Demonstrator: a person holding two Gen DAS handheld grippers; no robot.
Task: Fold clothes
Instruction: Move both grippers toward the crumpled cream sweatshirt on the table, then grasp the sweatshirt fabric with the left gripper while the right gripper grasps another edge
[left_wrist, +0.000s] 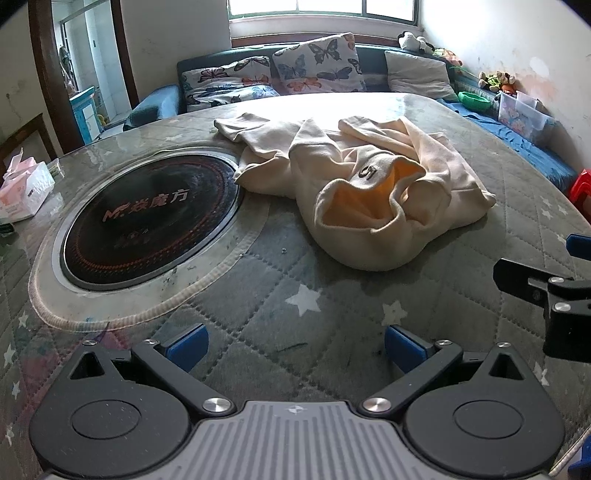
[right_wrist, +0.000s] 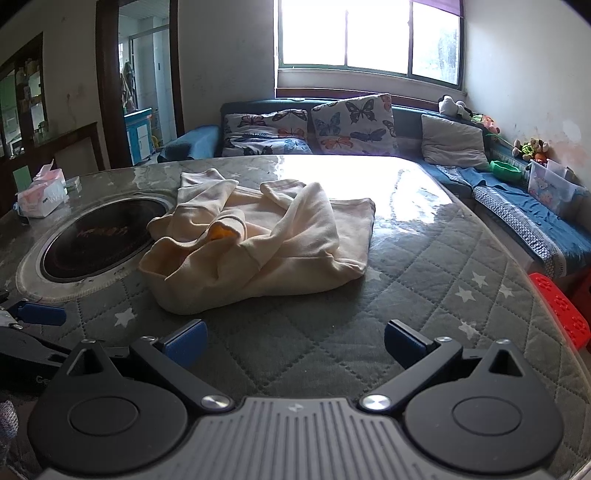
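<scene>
A cream hooded sweatshirt (left_wrist: 362, 184) with an orange lining lies crumpled on the quilted grey table cover (left_wrist: 295, 295), hood opening facing me. It also shows in the right wrist view (right_wrist: 266, 243). My left gripper (left_wrist: 295, 347) is open and empty, low over the cover, short of the garment. My right gripper (right_wrist: 295, 345) is open and empty, also short of it. The right gripper shows at the right edge of the left wrist view (left_wrist: 546, 288); the left gripper shows at the left edge of the right wrist view (right_wrist: 33, 317).
A round black induction hob (left_wrist: 147, 221) is set in the table, left of the garment. A tissue pack (left_wrist: 22, 192) lies at the table's far left. A sofa with butterfly pillows (left_wrist: 317, 62) stands behind. A red stool (right_wrist: 557, 306) is at the right.
</scene>
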